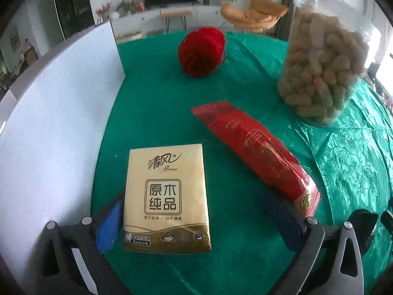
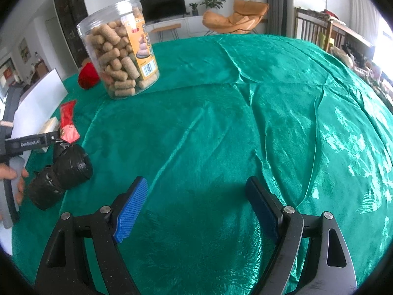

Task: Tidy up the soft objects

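Observation:
In the left wrist view my left gripper [image 1: 199, 218] is open over the green cloth. A gold tissue pack [image 1: 167, 196] lies flat between its fingers, close to the left finger [image 1: 108, 226]. A red soft packet [image 1: 258, 154] lies diagonally, its near end by the right finger [image 1: 289, 223]. A red yarn ball [image 1: 201, 51] sits farther back. In the right wrist view my right gripper [image 2: 196, 209] is open and empty over bare cloth. The red packet [image 2: 68, 123], yarn ball [image 2: 88, 76] and black bag rolls [image 2: 61, 174] lie at far left.
A clear jar of cork-like pieces [image 1: 321, 66] stands at the right, and shows in the right wrist view [image 2: 120, 51]. A white board [image 1: 54, 123] stands upright along the left side. The green tablecloth [image 2: 245, 123] is wrinkled. A room with chairs lies beyond.

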`<state>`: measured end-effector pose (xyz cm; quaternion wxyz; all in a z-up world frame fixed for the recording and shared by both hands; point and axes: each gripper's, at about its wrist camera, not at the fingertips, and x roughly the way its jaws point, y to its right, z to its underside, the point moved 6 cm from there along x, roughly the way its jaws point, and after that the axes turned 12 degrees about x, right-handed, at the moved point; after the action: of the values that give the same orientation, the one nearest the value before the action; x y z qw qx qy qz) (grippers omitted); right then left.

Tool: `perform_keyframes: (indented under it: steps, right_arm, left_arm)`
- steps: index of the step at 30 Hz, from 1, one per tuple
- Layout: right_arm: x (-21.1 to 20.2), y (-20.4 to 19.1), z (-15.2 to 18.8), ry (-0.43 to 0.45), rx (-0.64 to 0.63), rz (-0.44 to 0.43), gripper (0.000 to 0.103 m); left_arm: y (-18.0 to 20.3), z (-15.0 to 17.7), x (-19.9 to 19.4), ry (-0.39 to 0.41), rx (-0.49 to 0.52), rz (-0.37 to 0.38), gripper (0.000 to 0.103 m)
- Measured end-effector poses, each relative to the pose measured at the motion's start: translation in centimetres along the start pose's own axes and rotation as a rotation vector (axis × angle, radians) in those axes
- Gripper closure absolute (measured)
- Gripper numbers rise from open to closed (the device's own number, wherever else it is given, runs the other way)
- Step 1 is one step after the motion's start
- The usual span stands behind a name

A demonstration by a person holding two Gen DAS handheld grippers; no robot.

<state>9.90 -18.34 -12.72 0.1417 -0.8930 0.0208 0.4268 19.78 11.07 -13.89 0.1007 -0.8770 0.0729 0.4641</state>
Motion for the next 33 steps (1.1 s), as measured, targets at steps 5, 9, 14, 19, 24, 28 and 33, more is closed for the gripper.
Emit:
perform_keyframes:
  steps: [5, 9, 14, 19, 24, 28, 33]
  right_arm:
    - [0.0, 0.0, 0.0, 0.0, -0.001, 0.0, 0.017]
    - [0.0, 0.0, 0.0, -0.001, -0.004, 0.003, 0.017]
    - [0.0, 0.0, 0.0, -0.001, -0.006, 0.006, 0.017]
    - [0.0, 0.0, 0.1, -0.002, -0.012, 0.013, 0.017]
    - [0.0, 0.0, 0.1, -0.002, -0.012, 0.013, 0.017]
    - [0.0, -0.1, 0.1, -0.003, -0.014, 0.016, 0.017]
    - [0.1, -0.1, 0.1, -0.003, -0.019, 0.021, 0.017]
  left_arm:
    - [-0.1, 1.4, -1.3, 0.023, -0.001, -0.005, 0.0]
    - [-0.2, 1.5, -1.3, 0.023, -0.001, -0.005, 0.0]
    - [-0.2, 1.4, -1.2, 0.022, -0.001, -0.005, 0.0]
    - [-0.3, 1.5, -1.3, 0.022, -0.001, -0.006, 0.0]
    - [-0.2, 1.3, -1.1, 0.022, -0.001, -0.006, 0.0]
    - [-0.2, 1.3, -1.1, 0.022, -0.001, -0.006, 0.0]
    - [-0.2, 1.2, -1.0, 0.022, -0.001, -0.006, 0.0]
